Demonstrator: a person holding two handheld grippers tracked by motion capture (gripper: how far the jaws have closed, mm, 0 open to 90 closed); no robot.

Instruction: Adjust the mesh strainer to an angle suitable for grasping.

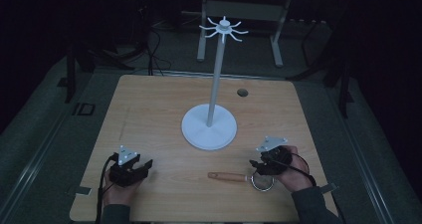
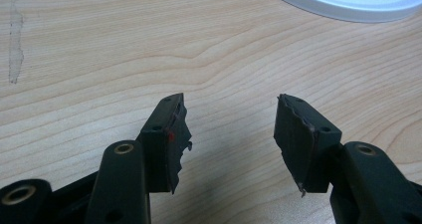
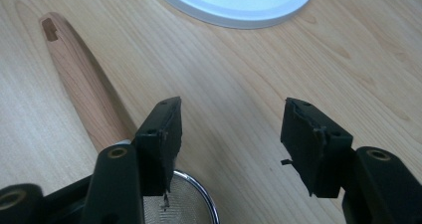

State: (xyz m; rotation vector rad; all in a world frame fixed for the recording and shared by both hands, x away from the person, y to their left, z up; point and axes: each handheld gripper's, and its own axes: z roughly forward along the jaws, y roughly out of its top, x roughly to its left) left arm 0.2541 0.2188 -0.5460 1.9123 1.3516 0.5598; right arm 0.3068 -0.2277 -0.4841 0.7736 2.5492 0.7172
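Strainer [image 1: 242, 177]: a small mesh sieve with a wooden handle [image 3: 82, 79] and a metal rim [image 3: 199, 194]. It lies flat on the table's [image 1: 149, 109] near edge, handle pointing toward my left hand and the bowl end just under my right gripper [image 1: 260, 165].
Right gripper: released, jaws apart over bare wood, nothing between the pads. The left-hand jaw in the right gripper view stands over where handle meets rim.
Left gripper [image 1: 133, 167]: also released and empty, resting low near the table's front left, well apart from the strainer.
Handling: I judge it light, with a stiff handle. The mesh looks thin and easy to dent, and the rounded rim would likely slip between flat pads.
Grip point: I would take the wooden handle across its width, near the middle. There is a notch [image 3: 49, 29] at the far end, probably for hanging.
Surroundings: a white stand [image 1: 214, 84] with a round base [image 1: 209, 127] sits mid-table, hook arms [image 1: 223, 29] at its top. A small dark hole [image 1: 242, 92] sits in the tabletop beyond it.
Obstructions: nothing lies between my grippers and the strainer. The stand's pole and base would be the things to steer around on any lift toward the hooks.
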